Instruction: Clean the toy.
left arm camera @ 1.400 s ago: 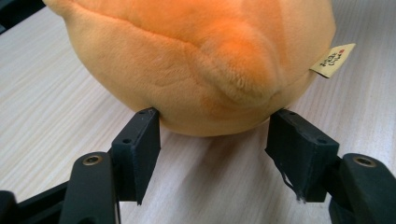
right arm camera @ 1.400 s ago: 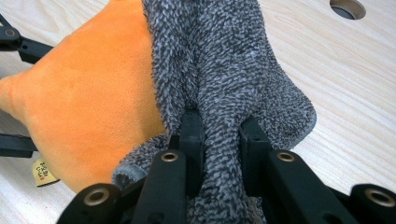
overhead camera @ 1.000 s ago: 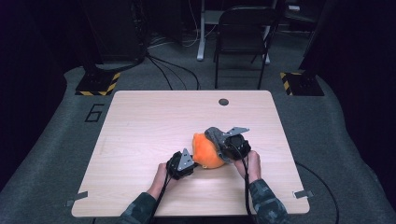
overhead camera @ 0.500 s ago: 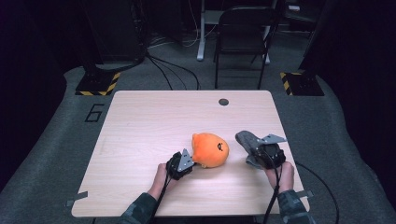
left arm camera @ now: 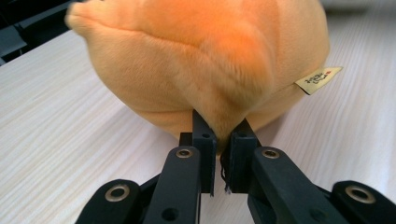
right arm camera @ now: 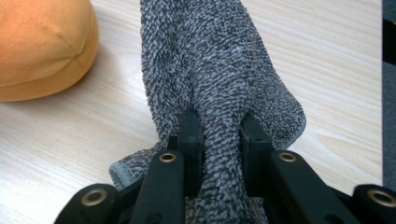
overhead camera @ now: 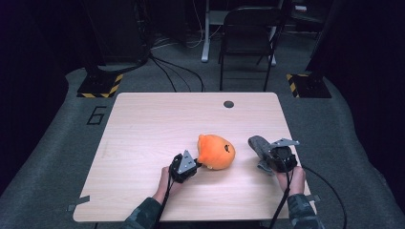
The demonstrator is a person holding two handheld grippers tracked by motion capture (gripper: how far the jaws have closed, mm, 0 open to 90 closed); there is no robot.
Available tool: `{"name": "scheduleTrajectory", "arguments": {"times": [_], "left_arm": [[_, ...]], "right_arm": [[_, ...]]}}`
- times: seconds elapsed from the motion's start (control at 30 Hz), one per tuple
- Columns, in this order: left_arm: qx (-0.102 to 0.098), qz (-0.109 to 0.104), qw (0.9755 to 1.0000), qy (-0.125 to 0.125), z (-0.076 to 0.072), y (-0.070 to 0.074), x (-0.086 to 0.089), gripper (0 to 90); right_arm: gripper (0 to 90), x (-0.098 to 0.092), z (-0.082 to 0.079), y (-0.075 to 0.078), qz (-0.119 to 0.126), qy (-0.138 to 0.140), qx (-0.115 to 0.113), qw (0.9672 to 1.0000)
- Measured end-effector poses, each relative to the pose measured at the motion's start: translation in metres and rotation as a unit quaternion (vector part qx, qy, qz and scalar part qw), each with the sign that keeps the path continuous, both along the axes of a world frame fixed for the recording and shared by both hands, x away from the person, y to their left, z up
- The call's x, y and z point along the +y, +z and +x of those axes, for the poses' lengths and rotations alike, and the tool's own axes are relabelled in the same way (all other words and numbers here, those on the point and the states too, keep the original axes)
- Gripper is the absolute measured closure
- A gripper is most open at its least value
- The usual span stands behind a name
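Right gripper (overhead camera: 265, 155) is clamping a bunched grey towel (right arm camera: 219, 79), its length pointing away up the table (overhead camera: 143, 124); left gripper (overhead camera: 195, 165) is pinching the orange plush toy (overhead camera: 216, 151) lying between them.

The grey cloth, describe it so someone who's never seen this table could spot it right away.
On the wooden table, look toward the near right side, right of the orange plush toy. The grey cloth is bunched in the right tool, whose jaws are clamped on it. It is the only grey, nubby-textured thing there.
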State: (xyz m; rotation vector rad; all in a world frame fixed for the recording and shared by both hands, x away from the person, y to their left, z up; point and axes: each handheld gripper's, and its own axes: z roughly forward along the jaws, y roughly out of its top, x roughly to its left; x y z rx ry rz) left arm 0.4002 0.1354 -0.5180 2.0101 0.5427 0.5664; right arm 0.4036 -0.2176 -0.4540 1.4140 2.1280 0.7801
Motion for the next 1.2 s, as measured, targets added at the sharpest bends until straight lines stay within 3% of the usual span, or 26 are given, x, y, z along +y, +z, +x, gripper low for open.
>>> {"name": "scheduleTrajectory", "arguments": {"times": [0.3,0.4,0.43,0.47,0.5,0.53,0.7,0.73,0.9,0.93,1.13,1.2], "left_arm": [[0.023,-0.068,0.9974,-0.009,-0.009,0.045,0.005,85.0],[0.041,-0.086,0.9954,-0.008,-0.012,0.061,0.008,84.9],[0.053,-0.099,0.9937,-0.007,-0.013,0.069,0.01,84.8],[0.053,-0.099,0.9937,-0.007,-0.013,0.069,0.01,84.8],[0.071,-0.11,0.9914,-0.004,-0.014,0.076,0.011,84.8],[0.071,-0.11,0.9914,-0.004,-0.014,0.076,0.011,84.8],[0.126,-0.145,0.9813,0.006,-0.016,0.092,0.016,84.6],[0.143,-0.154,0.9777,0.005,-0.016,0.094,0.017,84.5],[0.181,-0.158,0.9707,0.003,-0.016,0.098,0.018,84.3],[0.188,-0.158,0.9695,0.002,-0.015,0.097,0.018,84.2],[0.244,-0.169,0.9549,0.007,-0.002,0.078,0.019,84.2],[0.272,-0.173,0.9467,0.012,0.005,0.063,0.018,84.1]], "right_arm": [[74.6,-0.007,0.001,0.002,0.005,-0.009,-0.005,0.9999],[74.6,-0.007,0.0,0.003,0.006,-0.012,-0.004,0.9999],[74.6,-0.008,0.001,0.003,0.005,-0.012,-0.006,0.9999],[74.6,-0.008,0.001,0.003,0.005,-0.012,-0.006,0.9999],[74.6,-0.008,0.001,0.003,0.005,-0.013,-0.005,0.9999],[74.6,-0.008,0.001,0.003,0.005,-0.013,-0.005,0.9999],[74.6,-0.008,0.001,0.002,0.004,-0.011,-0.006,0.9999],[74.6,-0.007,0.001,0.002,0.005,-0.014,-0.006,0.9999],[74.6,-0.008,0.001,0.003,0.003,-0.012,-0.005,0.9999],[74.6,-0.008,0.001,0.003,0.002,-0.01,-0.007,0.9999],[74.6,-0.006,0.0,0.003,-0.003,-0.014,-0.006,0.9999],[74.6,-0.006,0.0,0.003,-0.004,-0.012,-0.005,0.9999]]}}
